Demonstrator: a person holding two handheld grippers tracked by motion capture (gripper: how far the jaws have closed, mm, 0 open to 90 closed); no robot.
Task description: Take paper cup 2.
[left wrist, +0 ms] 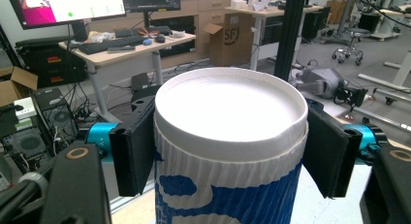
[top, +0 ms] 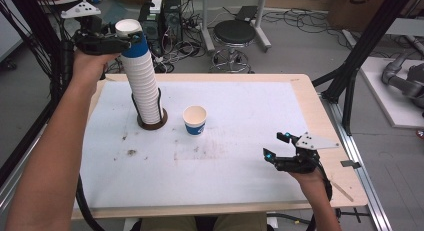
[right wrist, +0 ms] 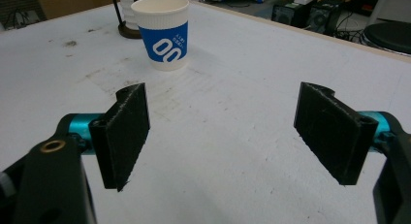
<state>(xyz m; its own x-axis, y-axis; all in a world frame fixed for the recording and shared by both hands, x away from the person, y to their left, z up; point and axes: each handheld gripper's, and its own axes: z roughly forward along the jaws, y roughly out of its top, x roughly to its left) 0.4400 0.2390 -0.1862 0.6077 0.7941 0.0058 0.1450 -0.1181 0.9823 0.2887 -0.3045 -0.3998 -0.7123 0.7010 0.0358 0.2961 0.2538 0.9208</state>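
The left gripper is clamped on the top cup of the tall cup stack, which stands in a wire holder near the surface's far left corner. The right gripper hovers low near the near right corner, its jaws wide apart with nothing between them.

The stack already leans away from its holder, and the grip sits at its very top. A sideways pull could tip the whole column or drag its base ring along. Nested cups tend to stick, so lifting may bring up several at once instead of one. Squeezing too hard could also buckle the thin paper rim and let it slip free.

The left gripper view shows what the high view cannot: both black pads press flat on the ribbed wall just under the rolled rim, one on each side, with the cup centred between them. The high view alone gives the stack's lean and height. The right gripper view gives the single cup standing upright nearer the middle of the surface, with its blue printed band facing that camera.
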